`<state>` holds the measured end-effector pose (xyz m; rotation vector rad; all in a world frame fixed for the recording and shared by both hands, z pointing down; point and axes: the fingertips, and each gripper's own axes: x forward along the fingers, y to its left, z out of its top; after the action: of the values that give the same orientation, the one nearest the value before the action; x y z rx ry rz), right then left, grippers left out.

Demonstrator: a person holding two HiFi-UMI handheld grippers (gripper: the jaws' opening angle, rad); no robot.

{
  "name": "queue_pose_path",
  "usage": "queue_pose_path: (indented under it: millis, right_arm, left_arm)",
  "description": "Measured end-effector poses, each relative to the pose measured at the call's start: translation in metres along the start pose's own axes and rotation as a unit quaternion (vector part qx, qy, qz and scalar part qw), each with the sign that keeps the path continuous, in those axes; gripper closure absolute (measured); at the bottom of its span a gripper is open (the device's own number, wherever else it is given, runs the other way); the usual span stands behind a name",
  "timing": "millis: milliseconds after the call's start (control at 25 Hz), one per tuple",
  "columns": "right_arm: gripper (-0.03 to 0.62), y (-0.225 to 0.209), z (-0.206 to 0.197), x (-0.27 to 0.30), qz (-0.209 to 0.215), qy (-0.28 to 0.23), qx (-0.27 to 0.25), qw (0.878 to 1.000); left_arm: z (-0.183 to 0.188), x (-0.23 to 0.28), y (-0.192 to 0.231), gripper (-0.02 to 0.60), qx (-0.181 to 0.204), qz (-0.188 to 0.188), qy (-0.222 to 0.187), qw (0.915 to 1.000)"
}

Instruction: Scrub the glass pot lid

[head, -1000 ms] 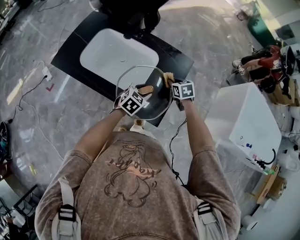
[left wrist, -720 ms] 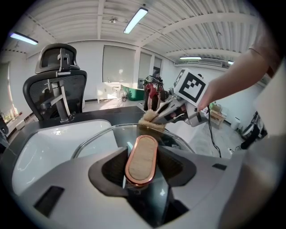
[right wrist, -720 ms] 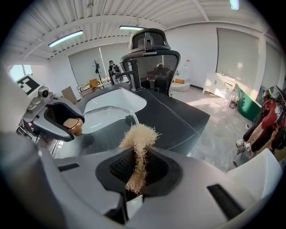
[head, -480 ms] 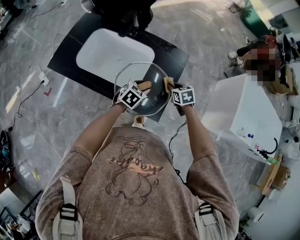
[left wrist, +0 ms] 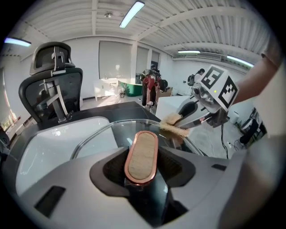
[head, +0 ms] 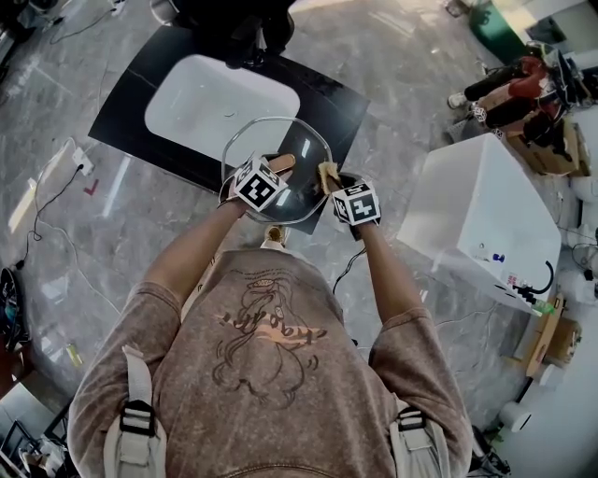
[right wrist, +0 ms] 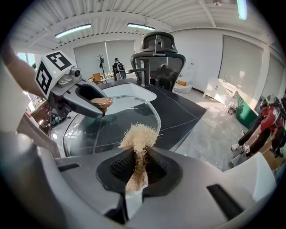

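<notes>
Shows a white sink [head: 220, 103] sunk in a black counter [head: 329, 105], with glossy grey marbled floor [head: 121, 243] all round the sink. Behind the sink, a black office chair [right wrist: 158, 58]. Right of the sink and well apart, a white cabinet [head: 476, 215]. Left of the sink, loose cables [head: 56, 187] on the floor. Overhead, a ribbed white ceiling with strip lights [left wrist: 132, 13].

Just on the person's side of the sink, held in the air over the counter's near edge: the glass lid [head: 271, 140].

Left gripper [head: 278, 170]: closing on the lid's wood-topped, copper-rimmed handle [left wrist: 142, 156], pads against it, carrying the lid.

Right gripper [right wrist: 136, 167]: pressed together on a frayed tan scrubber [right wrist: 139, 136], with the scrubber's tuft at the lid's rim on the side away from the sink.

Black-and-white square markers on both gripper cubes. Lettering on the brown shirt [head: 271, 327], not readable.
</notes>
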<state>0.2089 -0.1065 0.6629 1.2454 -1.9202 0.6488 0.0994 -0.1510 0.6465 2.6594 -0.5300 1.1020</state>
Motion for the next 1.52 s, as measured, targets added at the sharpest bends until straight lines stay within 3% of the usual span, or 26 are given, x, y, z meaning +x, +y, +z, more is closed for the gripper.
queue_pose_path:
  millis: [80,200,520,960,1520]
  right_arm:
    - [0.545,0.006,-0.004,-0.004,-0.007,0.000,-0.019,1.000]
    - [0.545,0.010,-0.006,-0.007,-0.009,-0.004,0.002,1.000]
    - [0.545,0.047,-0.025,-0.017,0.032,0.001,0.001,0.999]
    - [0.545,0.080,-0.036,-0.025,0.059,0.004,0.002,0.998]
    - [0.545,0.138,-0.035,-0.023,0.104,0.015,-0.004,0.994]
  left_arm:
    - [-0.001,-0.001,-0.003,0.380,-0.004,-0.002,-0.009,1.0000]
    - [0.000,0.000,-0.003,0.380,-0.008,-0.008,0.001,0.9999]
    - [-0.003,0.000,-0.003,0.380,-0.009,-0.011,0.014,0.9998]
    - [-0.001,-0.001,-0.003,0.380,-0.013,-0.007,0.011,0.9998]
    - [-0.001,0.000,-0.002,0.379,-0.013,-0.010,0.020,0.9997]
